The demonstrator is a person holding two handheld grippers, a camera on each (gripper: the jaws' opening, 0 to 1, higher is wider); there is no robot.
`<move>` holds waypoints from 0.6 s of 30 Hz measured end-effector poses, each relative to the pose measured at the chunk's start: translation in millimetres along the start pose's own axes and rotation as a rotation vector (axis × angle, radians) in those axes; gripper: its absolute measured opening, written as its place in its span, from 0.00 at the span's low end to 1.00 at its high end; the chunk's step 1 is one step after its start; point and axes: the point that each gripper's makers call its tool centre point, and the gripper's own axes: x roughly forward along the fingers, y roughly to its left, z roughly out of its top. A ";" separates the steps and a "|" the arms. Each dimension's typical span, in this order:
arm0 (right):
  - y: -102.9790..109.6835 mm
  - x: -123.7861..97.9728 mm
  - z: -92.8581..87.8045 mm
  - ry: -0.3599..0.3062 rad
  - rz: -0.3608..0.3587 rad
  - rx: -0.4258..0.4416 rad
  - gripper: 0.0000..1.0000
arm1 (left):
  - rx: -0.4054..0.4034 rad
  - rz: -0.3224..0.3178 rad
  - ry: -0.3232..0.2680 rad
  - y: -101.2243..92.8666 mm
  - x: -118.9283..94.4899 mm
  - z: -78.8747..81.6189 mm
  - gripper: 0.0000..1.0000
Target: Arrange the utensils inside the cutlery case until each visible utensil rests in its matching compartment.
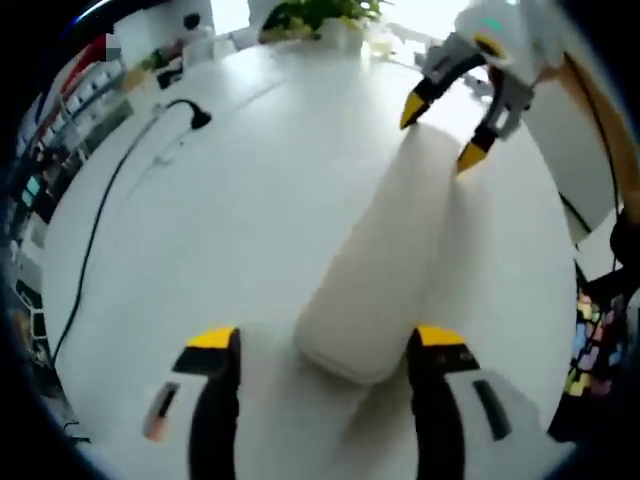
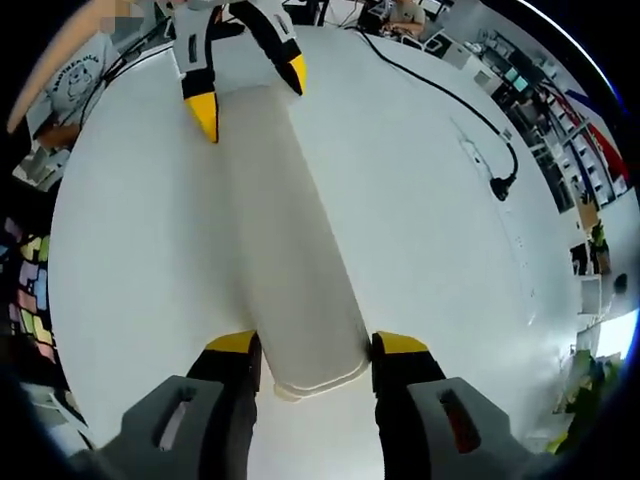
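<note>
A long, closed, cream-white plastic cutlery case (image 1: 385, 270) lies flat on the round white counter (image 1: 230, 220), with one gripper stationed at each short end. No utensils can be seen; the case's lid appears shut, so its compartments are hidden.

Left gripper (image 1: 325, 350): in the left gripper view its black fingers (image 1: 213, 395) with yellow tips rise on either side of the near rounded end of the case. They stand wider than the case, with a clear gap on the left side and the right finger just beside the wall; nothing is gripped. In the right gripper view this same gripper appears at the far end, its yellow-tipped fingers straddling the case from above.

Right gripper (image 2: 315, 350): in the right gripper view its fingers (image 2: 235, 370) flank the opposite end closely, both tips at or touching the side walls. Whether they are pressing on the case or only resting against it cannot be told.

Judgement: the two-ended stance suits steadying a long, light box so that it does not slide or pivot on the smooth counter while the lid is worked off. The arranging of utensils appears not yet begun.

Surroundings: a black cable with plug (image 1: 190, 112) trails across the counter, well apart from the case; green potted foliage (image 1: 320, 12) stands beyond the far edge.
</note>
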 end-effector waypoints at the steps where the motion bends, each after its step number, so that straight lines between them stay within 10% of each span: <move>1: -0.1 0.0 -0.2 -0.002 -0.001 0.007 0.46 | 0.000 0.001 0.000 -1.4 0.1 -0.3 0.70; 18: 0.1 -3.3 -4.2 -0.034 -0.054 0.085 0.46 | 0.004 0.005 0.001 -15.9 -0.7 1.3 0.55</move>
